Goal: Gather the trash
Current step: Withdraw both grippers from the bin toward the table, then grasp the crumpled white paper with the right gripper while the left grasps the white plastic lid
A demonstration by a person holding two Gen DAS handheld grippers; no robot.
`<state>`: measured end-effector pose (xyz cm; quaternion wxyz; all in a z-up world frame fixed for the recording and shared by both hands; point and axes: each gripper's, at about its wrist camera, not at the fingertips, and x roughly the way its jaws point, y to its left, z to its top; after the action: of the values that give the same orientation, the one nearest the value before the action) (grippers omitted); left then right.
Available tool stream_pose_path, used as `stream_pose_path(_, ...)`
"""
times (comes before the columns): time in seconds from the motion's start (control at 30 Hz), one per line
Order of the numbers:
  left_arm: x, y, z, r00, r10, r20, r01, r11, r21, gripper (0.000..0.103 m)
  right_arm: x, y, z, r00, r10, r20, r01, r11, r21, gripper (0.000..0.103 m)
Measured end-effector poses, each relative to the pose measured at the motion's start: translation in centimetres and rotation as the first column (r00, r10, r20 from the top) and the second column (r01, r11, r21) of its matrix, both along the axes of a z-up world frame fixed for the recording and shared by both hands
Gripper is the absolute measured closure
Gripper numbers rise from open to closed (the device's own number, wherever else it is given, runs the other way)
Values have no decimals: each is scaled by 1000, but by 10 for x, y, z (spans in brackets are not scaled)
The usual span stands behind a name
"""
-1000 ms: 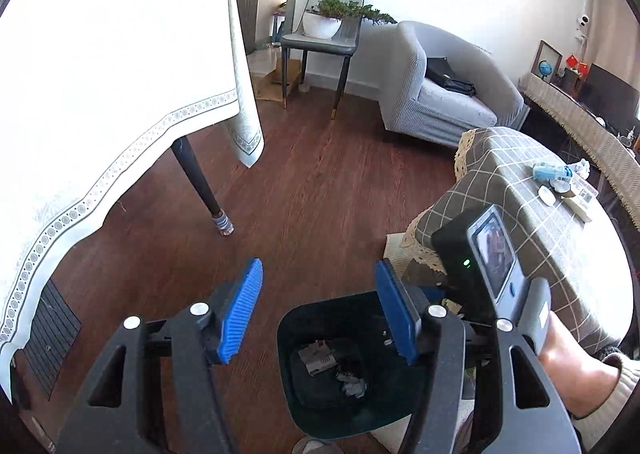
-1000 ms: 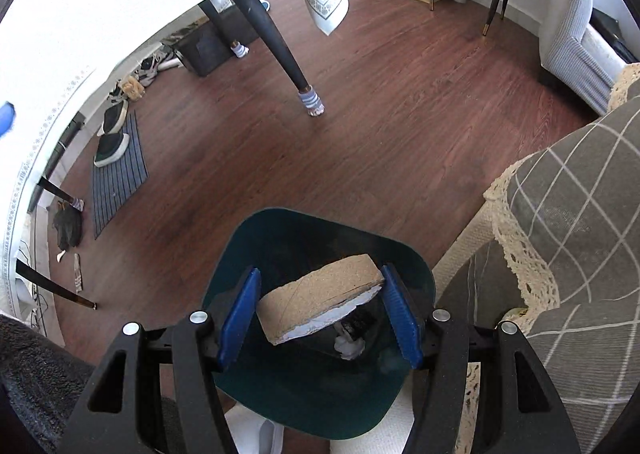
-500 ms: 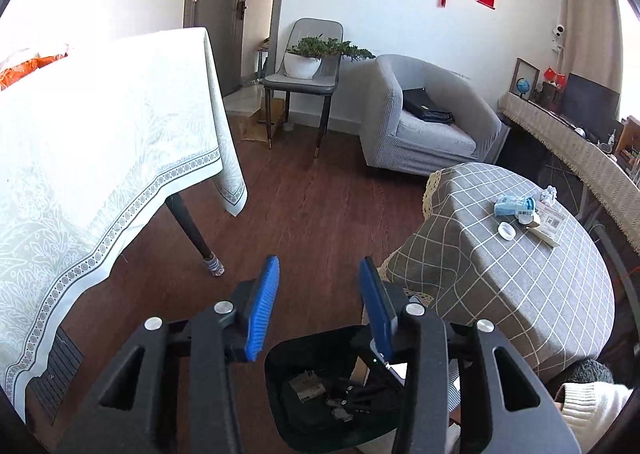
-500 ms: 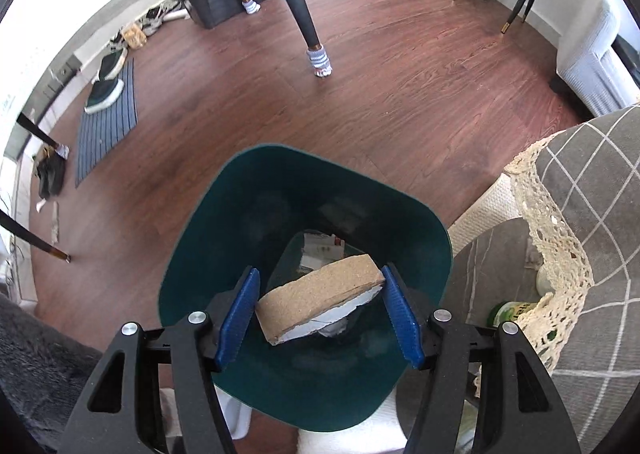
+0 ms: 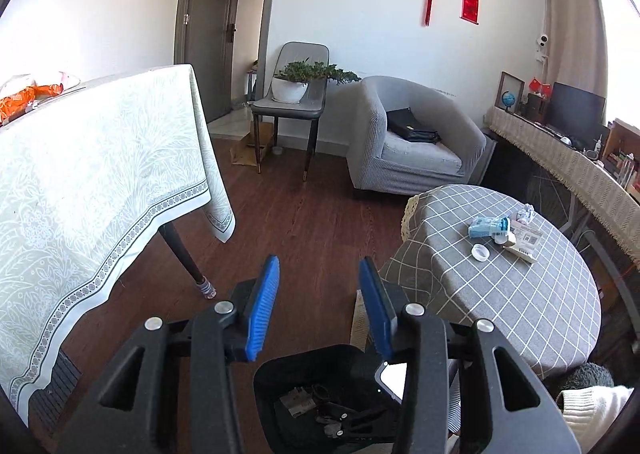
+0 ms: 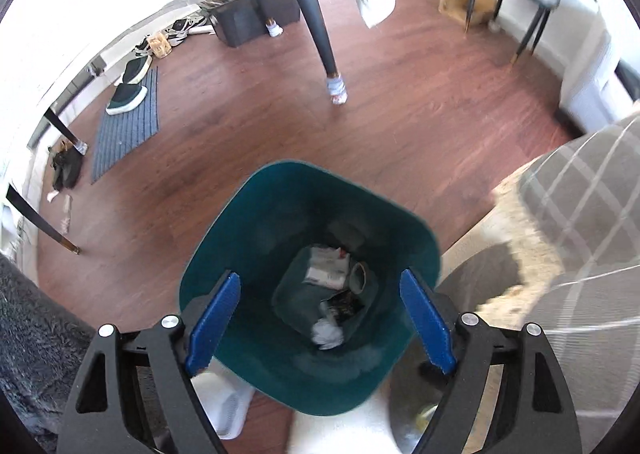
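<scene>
My right gripper (image 6: 320, 275) hangs over the teal bin (image 6: 248, 222), pointing down into it. Its jaws are opening and nothing is between them. A brown roll piece (image 6: 359, 277) lies at the bin's bottom with a printed paper (image 6: 326, 268) and a crumpled tissue (image 6: 327, 334). My left gripper (image 5: 319, 260) is held higher, partly open and empty, above the bin (image 5: 304, 370). On the round checked table (image 5: 540, 306) to the right lie a blue pack (image 5: 489, 226), a white cap (image 5: 480, 253), a small box (image 5: 524, 242) and crumpled paper (image 5: 526, 212).
A big table with a white cloth (image 5: 100, 174) stands left, its dark leg (image 6: 320, 34) on the wood floor. A grey armchair (image 5: 412, 150) and a chair with a plant (image 5: 296, 102) stand at the far wall. A mat with shoes (image 6: 128, 126) lies far left.
My right gripper's jaws have spread and the brown piece has dropped from them into the bin. The left gripper has risen and narrowed, its view lifting from the bin to the room.
</scene>
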<state>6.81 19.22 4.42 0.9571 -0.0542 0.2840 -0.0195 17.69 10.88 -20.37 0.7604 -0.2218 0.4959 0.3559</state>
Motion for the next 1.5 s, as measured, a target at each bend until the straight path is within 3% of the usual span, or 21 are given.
stream_pose_path(0.37,-2,-2,6,1000,-11,0,11,1000,-1,51,-14,-33,77,993,-20,115,0,986,168,20)
stream_pose_path(0.63,10,-3,20,1000,25,19,-24,998,-58,33,-5,-93,140,975,-126,183,73,960,270,20)
stream_pose_path(1.1,58,-75,17,995,-91,-30,91,996,-22,18,49,-228,208,888,-359,287,262,909,324,20)
stream_pose_path(1.3,78,-108,10,988,-147,-46,146,989,-36,18,72,-270,224,863,-416,285,312,885,346,20)
stream_pose_path(1.5,103,-157,2,970,-234,-69,237,971,37,18,95,-300,229,852,-471,228,371,850,373,20)
